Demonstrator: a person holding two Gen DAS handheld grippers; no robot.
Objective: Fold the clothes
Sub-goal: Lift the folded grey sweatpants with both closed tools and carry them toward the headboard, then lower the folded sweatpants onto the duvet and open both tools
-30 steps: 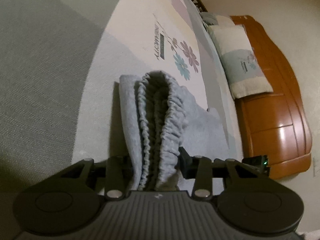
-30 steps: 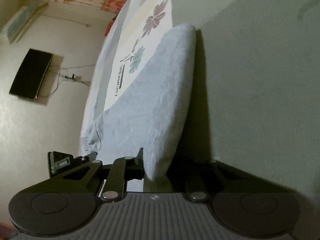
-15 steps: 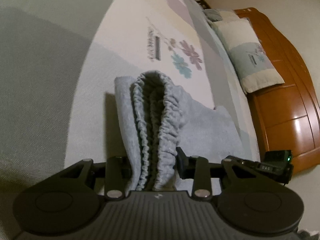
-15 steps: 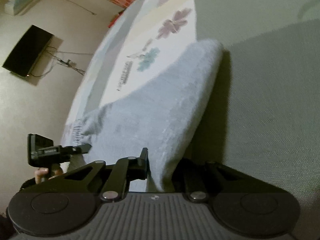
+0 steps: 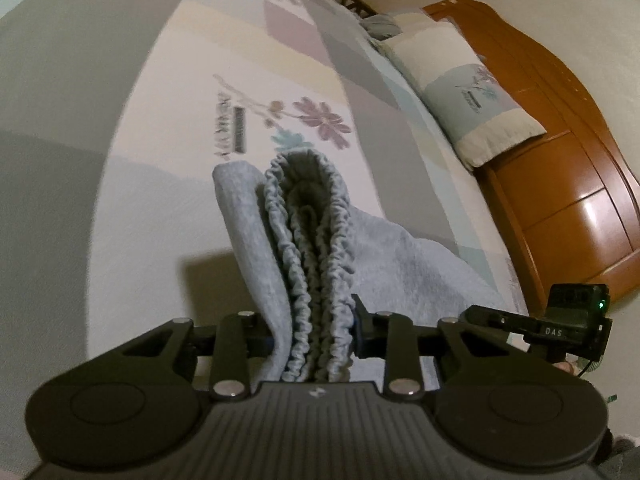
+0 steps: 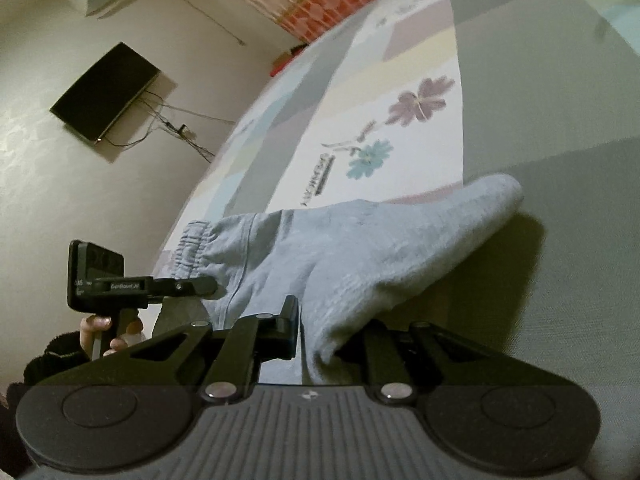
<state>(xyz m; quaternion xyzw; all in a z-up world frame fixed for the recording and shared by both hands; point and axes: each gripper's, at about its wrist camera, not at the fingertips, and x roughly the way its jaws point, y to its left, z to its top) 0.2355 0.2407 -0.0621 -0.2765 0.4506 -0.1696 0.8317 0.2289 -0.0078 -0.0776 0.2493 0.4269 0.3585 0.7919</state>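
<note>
Left gripper (image 5: 316, 330): jaws closing, pads pressed on the gathered elastic waistband (image 5: 310, 248) of the light grey trousers (image 5: 404, 264), whose bunched layers fill the gap between them. Right gripper (image 6: 320, 338): jaws drawn together and clamped on a folded edge of the same garment, which stretches ahead of it and to its left, where the left gripper's fingers (image 6: 192, 286) grip the waistband. The trousers hang between the two tools, lifted clear of the bedspread (image 5: 180, 128) beneath; their far fold points away from both. Beyond, ahead of the left gripper: flower print, pillow (image 5: 460, 92), wooden headboard (image 5: 560, 160). Left of the right gripper: a hand (image 6: 108, 330), wall-mounted screen (image 6: 106, 92).
</note>
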